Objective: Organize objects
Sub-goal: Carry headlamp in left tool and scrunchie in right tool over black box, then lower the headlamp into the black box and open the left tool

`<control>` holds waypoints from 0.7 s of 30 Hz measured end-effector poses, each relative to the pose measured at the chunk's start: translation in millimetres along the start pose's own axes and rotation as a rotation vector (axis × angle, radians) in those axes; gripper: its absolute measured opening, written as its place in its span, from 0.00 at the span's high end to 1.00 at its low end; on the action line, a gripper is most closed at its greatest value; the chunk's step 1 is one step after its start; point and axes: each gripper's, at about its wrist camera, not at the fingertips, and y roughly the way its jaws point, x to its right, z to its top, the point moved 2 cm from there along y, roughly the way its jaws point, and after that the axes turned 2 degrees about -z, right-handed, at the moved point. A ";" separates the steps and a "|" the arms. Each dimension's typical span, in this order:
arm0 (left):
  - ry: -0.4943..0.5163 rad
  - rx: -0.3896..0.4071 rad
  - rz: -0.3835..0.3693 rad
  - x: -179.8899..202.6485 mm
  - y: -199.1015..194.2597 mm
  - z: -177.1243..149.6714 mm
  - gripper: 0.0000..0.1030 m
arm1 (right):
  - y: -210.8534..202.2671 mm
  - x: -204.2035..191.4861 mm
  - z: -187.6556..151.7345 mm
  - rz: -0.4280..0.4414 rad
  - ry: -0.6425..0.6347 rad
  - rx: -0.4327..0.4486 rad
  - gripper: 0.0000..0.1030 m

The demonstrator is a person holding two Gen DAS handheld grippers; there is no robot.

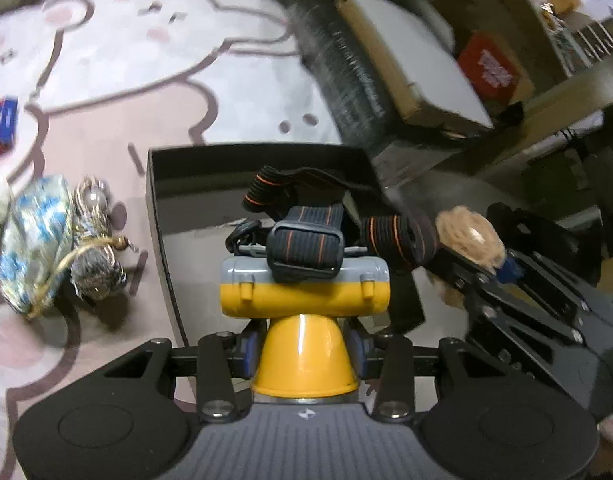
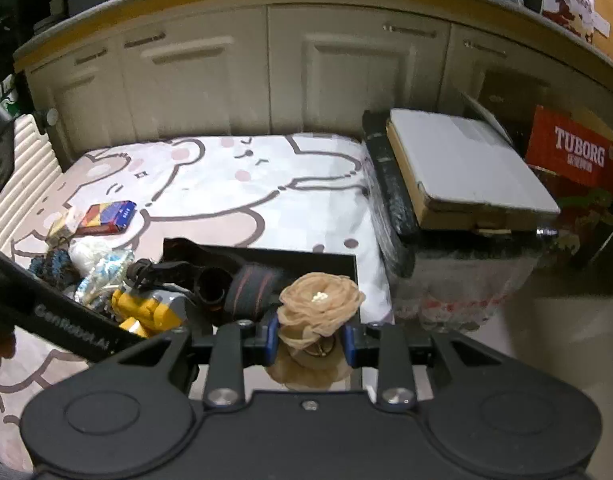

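Jaws of my left gripper [image 1: 304, 350] clamp the yellow headlamp [image 1: 304, 292] by its rigid cone above the black box [image 1: 178, 184]; its loose strap may snag. My right gripper [image 2: 308, 340] pinches the soft, light fabric flower [image 2: 320, 300].

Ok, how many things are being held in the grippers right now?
2. The yellow headlamp is clamped in the left gripper over the black box; the beige fabric flower is in the right gripper beside it.

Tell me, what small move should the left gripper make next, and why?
Probably lower a little further and release. The left gripper is shut on the yellow headlamp, which hangs over the open black box, straps already above its inside.
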 end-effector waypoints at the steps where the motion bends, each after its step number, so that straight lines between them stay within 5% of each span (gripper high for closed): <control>1: -0.021 -0.005 0.005 -3.3 4.3 3.3 0.59 | 1.7 0.5 -0.7 -0.002 0.002 -0.005 0.70; 14: -0.188 0.137 0.073 -34.7 22.7 41.5 0.59 | 39.2 -10.6 1.3 0.038 -0.028 -0.070 0.70; 21: -0.090 0.185 0.060 -18.5 8.7 45.8 0.17 | 60.3 -12.2 -10.1 0.042 -0.018 -0.127 0.70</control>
